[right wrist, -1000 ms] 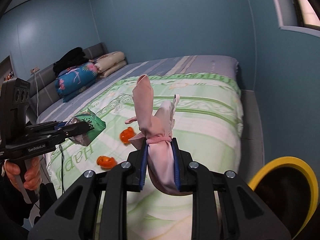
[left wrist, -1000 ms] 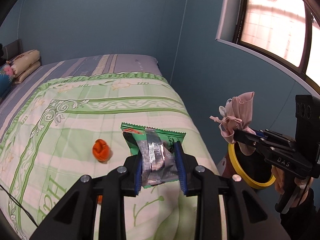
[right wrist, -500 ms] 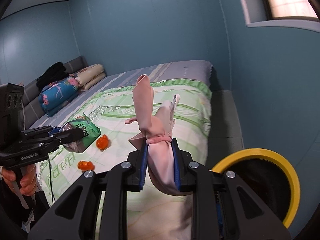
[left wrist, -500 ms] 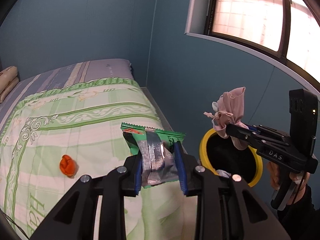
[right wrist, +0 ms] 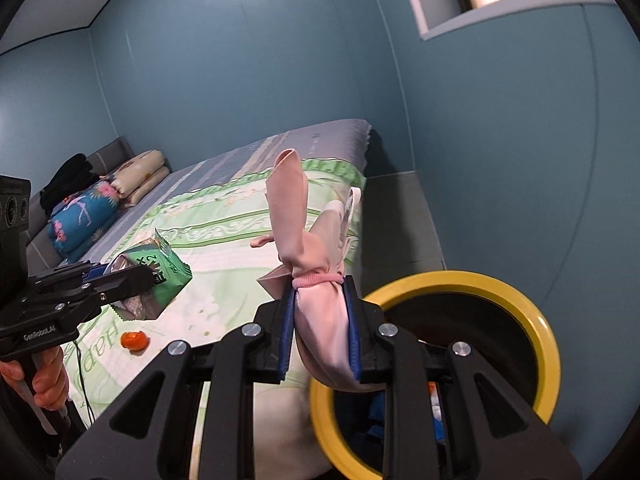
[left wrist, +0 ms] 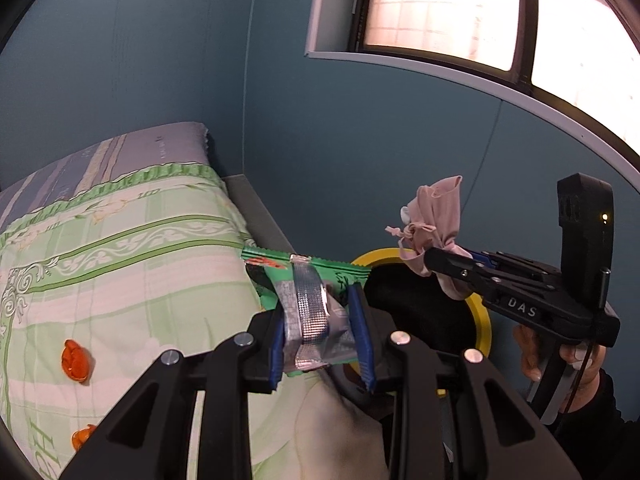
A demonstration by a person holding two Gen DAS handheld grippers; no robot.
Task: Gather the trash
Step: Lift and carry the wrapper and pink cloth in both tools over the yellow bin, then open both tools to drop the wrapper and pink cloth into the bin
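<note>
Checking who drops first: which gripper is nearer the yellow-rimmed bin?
Right. The right gripper, shut on the pink bundle, hangs at the yellow-rimmed bin. The left gripper, holding the green wrapper, is bedside of it.

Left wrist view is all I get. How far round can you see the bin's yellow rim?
Observer: In the right wrist view nearly the whole rim shows; only the near part is hidden behind the right gripper.
Operator: Anything already in the bin?
Observer: Yes, blue, white and orange scraps lie low inside it, between the gripper's arms.
Operator: What is at the head of the bed?
Observer: A blue floral pillow, a cream one and a dark heap against the headboard.
Operator: What ties the pink bundle?
Observer: A pink elastic band cinches the pink bundle just above the pads.
</note>
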